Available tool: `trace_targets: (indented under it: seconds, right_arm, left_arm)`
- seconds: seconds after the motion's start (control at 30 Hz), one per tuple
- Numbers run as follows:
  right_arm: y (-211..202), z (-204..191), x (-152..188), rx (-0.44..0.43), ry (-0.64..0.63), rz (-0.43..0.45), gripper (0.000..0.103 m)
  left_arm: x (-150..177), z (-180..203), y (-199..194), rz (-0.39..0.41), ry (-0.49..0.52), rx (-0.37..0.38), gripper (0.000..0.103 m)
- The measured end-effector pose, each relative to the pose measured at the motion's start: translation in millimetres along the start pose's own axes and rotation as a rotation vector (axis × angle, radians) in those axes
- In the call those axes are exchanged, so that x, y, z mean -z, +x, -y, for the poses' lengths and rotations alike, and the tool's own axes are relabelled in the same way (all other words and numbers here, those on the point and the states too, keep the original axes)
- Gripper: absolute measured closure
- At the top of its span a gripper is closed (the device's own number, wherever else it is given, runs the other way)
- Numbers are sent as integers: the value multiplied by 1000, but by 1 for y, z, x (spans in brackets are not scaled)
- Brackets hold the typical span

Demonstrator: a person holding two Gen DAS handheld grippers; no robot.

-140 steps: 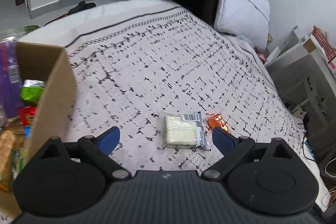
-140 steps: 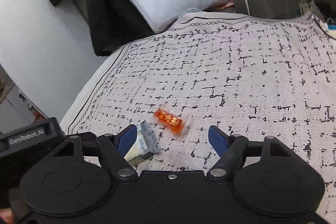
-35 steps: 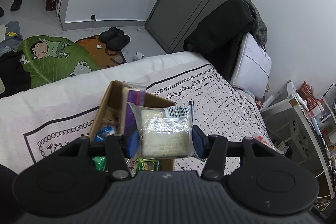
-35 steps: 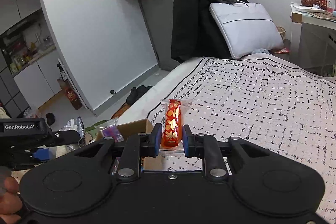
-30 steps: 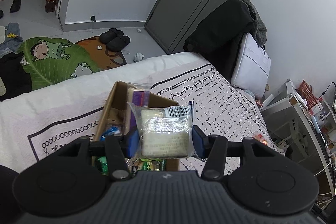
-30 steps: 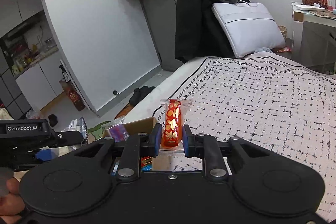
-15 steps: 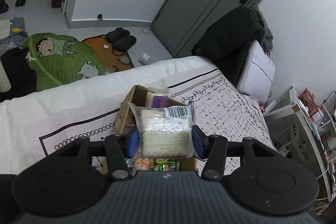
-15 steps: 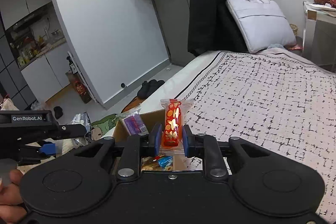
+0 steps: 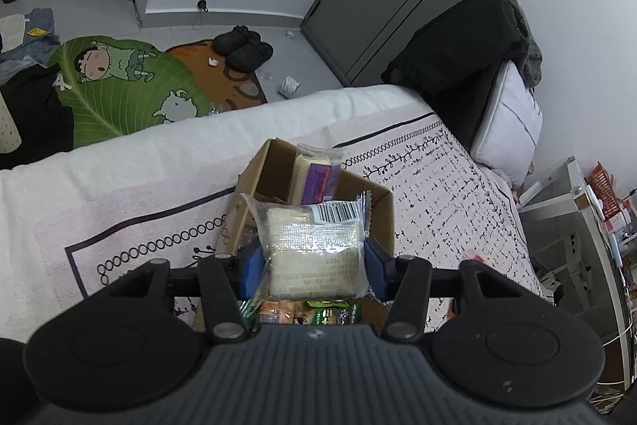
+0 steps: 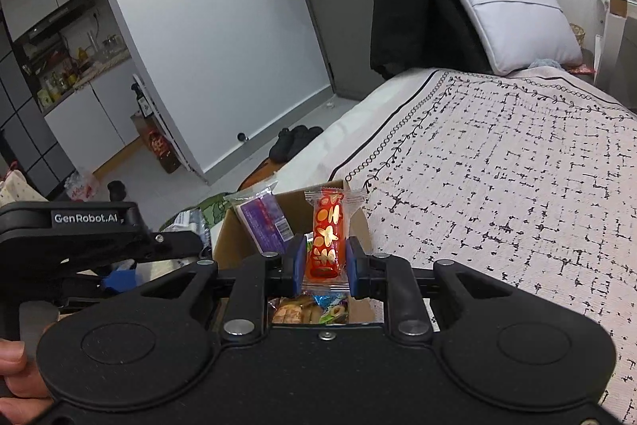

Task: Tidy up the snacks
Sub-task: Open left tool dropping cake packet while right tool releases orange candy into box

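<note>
My left gripper [image 9: 312, 267] is shut on a clear packet with a pale cake [image 9: 312, 249] and holds it above an open cardboard box [image 9: 382, 210] on the bed. The box holds several snack packets, with a purple packet [image 9: 318, 178] standing at its far end. My right gripper [image 10: 321, 267] is shut on a small red and gold candy packet [image 10: 327, 237], held upright over the same box [image 10: 229, 245]. The purple packet [image 10: 262, 222] shows in this view too. The left gripper's body [image 10: 87, 237] is at the left.
The box sits near the bed's edge on a white blanket with black marks [image 10: 517, 166]. A grey pillow [image 10: 513, 14] and dark clothes [image 10: 414, 6] lie at the bed's head. A green cartoon mat [image 9: 119, 82] and slippers [image 9: 243, 46] lie on the floor.
Both grippers picked their packets off the blanket, carried them over the box and have moved further above it in the last second.
</note>
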State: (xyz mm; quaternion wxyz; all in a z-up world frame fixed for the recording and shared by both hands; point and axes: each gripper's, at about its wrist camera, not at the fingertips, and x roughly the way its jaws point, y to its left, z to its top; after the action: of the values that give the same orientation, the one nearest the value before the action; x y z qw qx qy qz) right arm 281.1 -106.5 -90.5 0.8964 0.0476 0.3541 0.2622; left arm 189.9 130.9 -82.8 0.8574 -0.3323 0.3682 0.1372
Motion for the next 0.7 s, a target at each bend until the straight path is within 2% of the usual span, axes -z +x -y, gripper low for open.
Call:
trace_targets:
  seconds: [0.2, 0.33, 0.43, 0.5, 0.7]
  right_arm:
    - [8, -7, -7, -4, -8, -12, 82]
    - [14, -16, -11, -19, -15, -19, 81]
    - [15, -26, -12, -28, -22, -19, 74]
    - [14, -30, -14, -19, -24, -9, 56]
    - [7, -31, -15, -1, -23, -3, 50]
  left_arm:
    - [-5, -5, 14, -26, -46, 3, 48]
    - [-12, -11, 14, -24, -60, -6, 41]
    - [-17, -12, 10, -8, -57, -11, 36]
    - [-21, -13, 7, -1, -56, -16, 32]
    - [-27, -17, -3, 11, -47, -32, 25]
